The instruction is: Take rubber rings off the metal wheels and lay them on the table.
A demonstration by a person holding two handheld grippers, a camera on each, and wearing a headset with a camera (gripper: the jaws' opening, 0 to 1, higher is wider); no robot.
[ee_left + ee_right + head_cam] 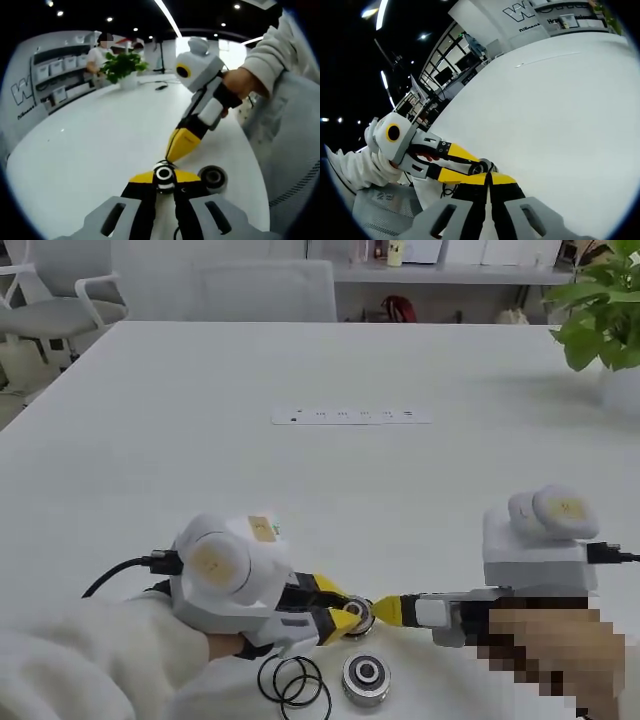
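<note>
A broad white table (pixel 300 370) reaches back to a pale office chair (pixel 265 290) and a grey armchair (pixel 60 305), with a white power strip (pixel 350 417) lying on it and a leafy potted plant (pixel 598 310) at its far right corner. In the left gripper view, wall shelves (pixel 57 75) carry white boxes under a long ceiling light strip (pixel 167 17) and round spotlights (pixel 109 19), and the right gripper view shows dark glass partitions (pixel 452 67).

The left gripper (pixel 346 615) clamps the metal wheel (pixel 357 614) between its yellow jaws, while the right gripper (pixel 386 610), jaws pressed together, touches that wheel from the opposite side.
</note>
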